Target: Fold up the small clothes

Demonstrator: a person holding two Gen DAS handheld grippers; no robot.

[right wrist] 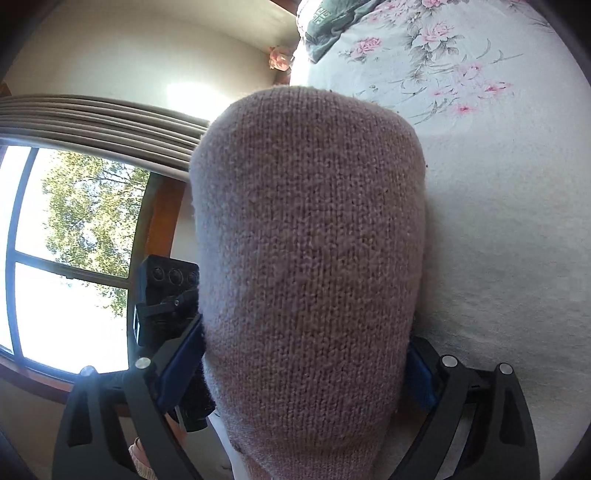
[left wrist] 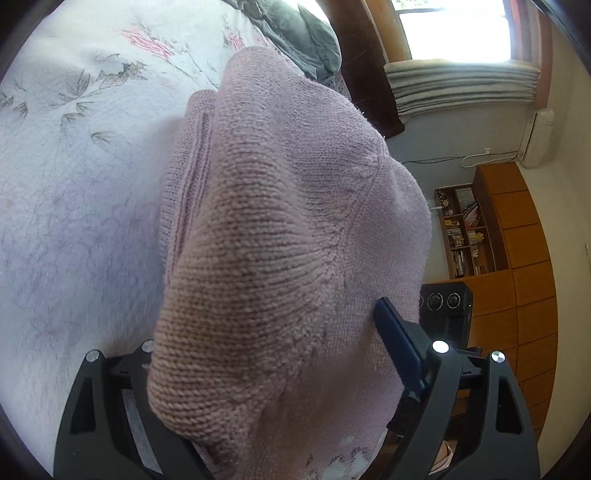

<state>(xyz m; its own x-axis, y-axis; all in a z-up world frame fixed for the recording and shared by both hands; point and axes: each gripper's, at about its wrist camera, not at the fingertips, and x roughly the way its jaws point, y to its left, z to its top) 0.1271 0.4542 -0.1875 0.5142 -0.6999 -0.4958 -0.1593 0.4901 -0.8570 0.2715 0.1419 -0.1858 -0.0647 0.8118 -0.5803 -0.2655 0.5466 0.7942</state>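
A pink knitted sweater (left wrist: 280, 221) is lifted beside the floral bed sheet (left wrist: 74, 166) and fills the middle of both views. It lies across my left gripper (left wrist: 273, 325), hiding one finger. The other blue pad (left wrist: 399, 343) shows at the cloth's edge, and the jaws stand wide apart. In the right wrist view the sweater (right wrist: 310, 240) bulges between the fingers of my right gripper (right wrist: 306, 343), whose jaws also stand wide. Only the lower parts of its blue pads (right wrist: 181, 362) show, and its tips are hidden.
A dark green quilt (left wrist: 303, 33) lies at the head of the bed. A window with a curtain (right wrist: 74, 229), a wooden wardrobe with a bookshelf (left wrist: 509, 236) and a wall air conditioner (left wrist: 539, 136) are around. A black device with round lenses (left wrist: 447, 302) sits close by.
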